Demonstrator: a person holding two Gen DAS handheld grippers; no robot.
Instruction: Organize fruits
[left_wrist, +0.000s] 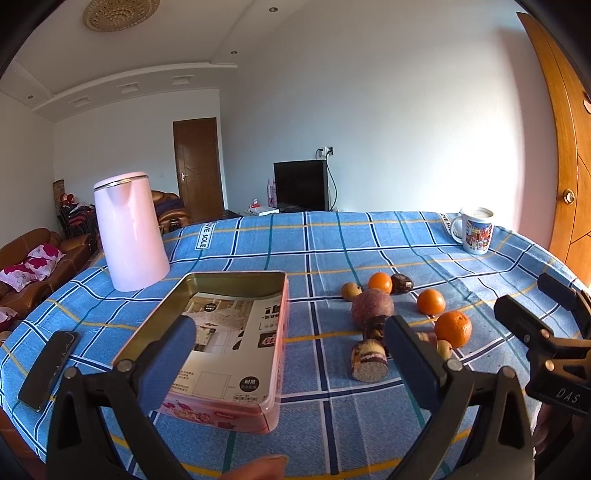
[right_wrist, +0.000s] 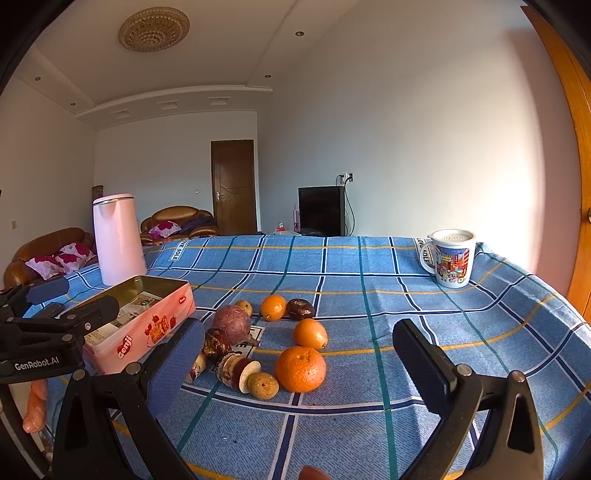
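Pink tin (left_wrist: 236, 343), lid off, lies left of the scattered fruits (left_wrist: 406, 317) on the desk (left_wrist: 332, 236); left tool (left_wrist: 291, 339) gapes empty; only this view shows a phone (left_wrist: 48, 369). Right view: right tool (right_wrist: 299, 354) gapes empty, fruits before it; the tin's lettered side shows.

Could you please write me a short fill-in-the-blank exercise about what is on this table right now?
1. The number of oranges lying on the checked tablecloth is ____.
2. The pink tin holds printed paper but no ____.
3. The tall pink kettle stands beyond the tin, while the illustrated ____ stands at the far right corner.
4. The left gripper and right gripper both have their jaws ____, holding nothing.

Missing words: three; fruit; mug; open
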